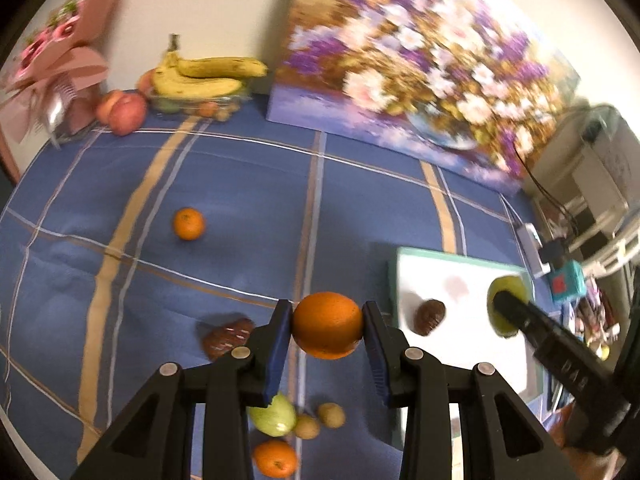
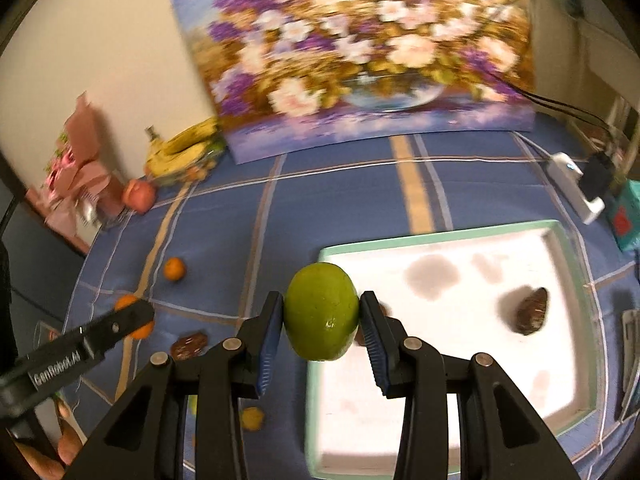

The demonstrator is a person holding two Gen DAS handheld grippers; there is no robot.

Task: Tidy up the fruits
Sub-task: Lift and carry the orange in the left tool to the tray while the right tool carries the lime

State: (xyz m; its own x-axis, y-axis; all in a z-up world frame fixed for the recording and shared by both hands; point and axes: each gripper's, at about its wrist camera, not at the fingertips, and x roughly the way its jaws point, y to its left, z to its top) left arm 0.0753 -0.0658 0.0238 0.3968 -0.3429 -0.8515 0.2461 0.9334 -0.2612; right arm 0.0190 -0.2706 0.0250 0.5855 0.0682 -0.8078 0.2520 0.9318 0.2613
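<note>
**Both grippers carry fruit above the blue tabletop**

The left gripper (image 1: 327, 326) has its fingers (image 1: 280, 344) closed on an orange (image 1: 327, 325), pads pressing its two sides, the fruit held clear of the blue checked cloth (image 1: 240, 208) that covers the tabletop. Below it on the cloth lie a green pear-like fruit (image 1: 274, 416), two small brown fruits (image 1: 331, 415), a mandarin (image 1: 275, 458) and a dark brown fruit (image 1: 228, 338). Another mandarin (image 1: 189, 223) sits alone further out on the cloth.

The right gripper (image 2: 321, 312) has its fingers (image 2: 269, 344) clamped on a round green fruit (image 2: 321, 312), which hangs over the near left edge of the white tray (image 2: 440, 236) with the mint-green rim. One dark brown fruit (image 2: 532, 311) rests inside the tray towards its right side.

At the far edge, a bunch of bananas (image 1: 204, 74) lies on a clear bowl, with an apple (image 1: 122, 114) just beside it and a pink wrapped bouquet (image 1: 56, 76) to the left. A flower painting (image 2: 360, 48) leans against the wall.
</note>
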